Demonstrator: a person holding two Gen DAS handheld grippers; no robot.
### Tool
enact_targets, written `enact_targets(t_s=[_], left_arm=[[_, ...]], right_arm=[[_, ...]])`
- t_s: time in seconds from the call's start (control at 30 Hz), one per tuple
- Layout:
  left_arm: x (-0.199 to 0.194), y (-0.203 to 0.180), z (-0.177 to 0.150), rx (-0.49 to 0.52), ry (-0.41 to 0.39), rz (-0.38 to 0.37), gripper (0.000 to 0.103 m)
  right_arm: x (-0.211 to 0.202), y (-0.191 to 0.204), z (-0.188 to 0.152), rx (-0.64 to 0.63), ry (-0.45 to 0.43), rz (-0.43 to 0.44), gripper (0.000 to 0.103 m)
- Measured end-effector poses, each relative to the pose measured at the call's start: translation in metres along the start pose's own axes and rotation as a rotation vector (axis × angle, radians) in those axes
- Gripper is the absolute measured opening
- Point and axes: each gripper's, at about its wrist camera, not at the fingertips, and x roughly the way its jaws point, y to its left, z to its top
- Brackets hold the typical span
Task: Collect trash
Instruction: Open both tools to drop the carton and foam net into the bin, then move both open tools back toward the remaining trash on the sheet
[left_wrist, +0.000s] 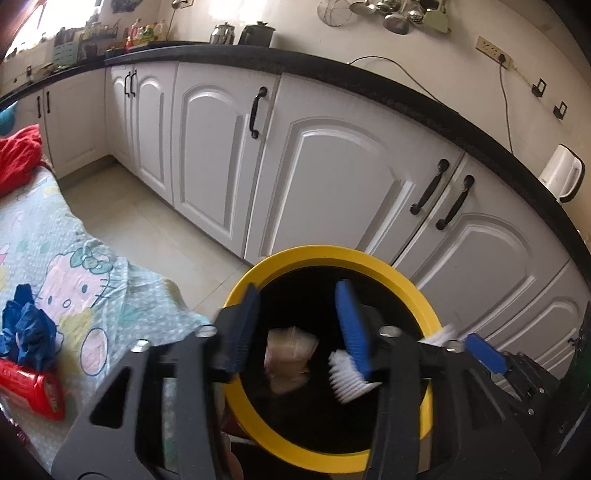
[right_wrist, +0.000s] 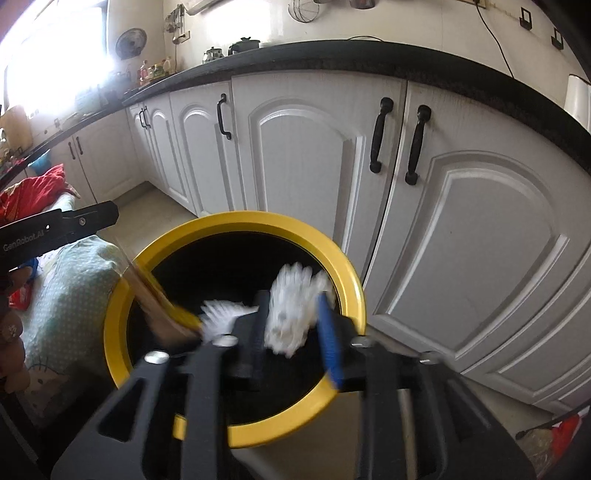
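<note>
A bin with a yellow rim (left_wrist: 243, 291) and a black inside stands on the floor under both grippers. My left gripper (left_wrist: 299, 328) hangs open over its mouth; a crumpled tan scrap (left_wrist: 290, 360) is loose between the blue pads (left_wrist: 352, 328), touching neither. A white pleated paper (left_wrist: 349, 380) shows just below. In the right wrist view my right gripper (right_wrist: 295, 332) is open over the same yellow rim (right_wrist: 347, 273), with a blurred white paper wad (right_wrist: 295, 314) loose between its fingers. The tan scrap (right_wrist: 159, 302) and pleated paper (right_wrist: 221, 317) are blurred at the left.
White cabinet doors (left_wrist: 332, 177) under a black counter (left_wrist: 369, 81) stand close behind the bin. Left of it lies a cartoon-cat cloth (left_wrist: 74, 280) carrying a blue crumpled item (left_wrist: 27, 332), a red packet (left_wrist: 29, 387) and a red cloth (left_wrist: 18, 155). A white kettle (left_wrist: 563, 173) sits on the counter.
</note>
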Motion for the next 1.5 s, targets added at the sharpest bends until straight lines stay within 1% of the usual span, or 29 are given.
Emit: enact_targets(t_s=[0.03,0.07,0.1,0.13,0.2,0.27,0.3,0.33,0.37,0.53,0.77,0.93,1.07,1.17,1.5], left_arm=[[-0.001,0.003,0.0,-0.006,0.002,-0.001,0.052],[-0.003,0.005,0.0,-0.009,0.001,0.003,0.055],[-0.005,0.007,0.0,-0.011,-0.001,0.009,0.057],[-0.008,0.01,0.001,-0.015,-0.003,0.016,0.062],[-0.018,0.016,0.002,-0.026,-0.012,0.024,0.07],[-0.03,0.021,0.003,-0.029,-0.032,0.033,0.083],[-0.038,0.025,0.004,-0.031,-0.043,0.044,0.086],[-0.045,0.028,0.005,-0.034,-0.053,0.051,0.091],[-0.053,0.031,0.006,-0.037,-0.066,0.057,0.092],[-0.097,0.055,0.006,-0.056,-0.125,0.103,0.092],[-0.153,0.093,0.0,-0.086,-0.212,0.18,0.092],[-0.185,0.118,-0.006,-0.105,-0.257,0.232,0.092],[-0.205,0.138,-0.01,-0.121,-0.283,0.275,0.092],[-0.218,0.154,-0.013,-0.14,-0.299,0.307,0.092],[-0.245,0.205,-0.021,-0.188,-0.315,0.412,0.092]], right_arm=[[0.0,0.0,0.0,0.0,0.001,0.001,0.039],[-0.001,0.0,-0.001,0.001,0.0,0.001,0.039],[-0.002,0.0,-0.001,0.005,-0.003,0.003,0.041],[-0.004,0.0,0.0,0.015,-0.007,0.008,0.044],[-0.009,0.0,0.002,0.028,-0.017,0.018,0.047],[-0.016,0.003,0.004,0.033,-0.037,0.035,0.047],[-0.019,0.005,0.005,0.035,-0.045,0.046,0.048],[-0.022,0.006,0.006,0.037,-0.05,0.056,0.05],[-0.025,0.01,0.007,0.039,-0.056,0.074,0.051],[-0.043,0.031,0.013,0.026,-0.08,0.148,0.057],[-0.068,0.073,0.021,-0.003,-0.101,0.266,0.061],[-0.083,0.108,0.023,-0.036,-0.109,0.346,0.062],[-0.093,0.142,0.021,-0.087,-0.11,0.402,0.062],[-0.097,0.168,0.019,-0.122,-0.093,0.452,0.062],[-0.111,0.257,0.006,-0.24,-0.043,0.608,0.062]])
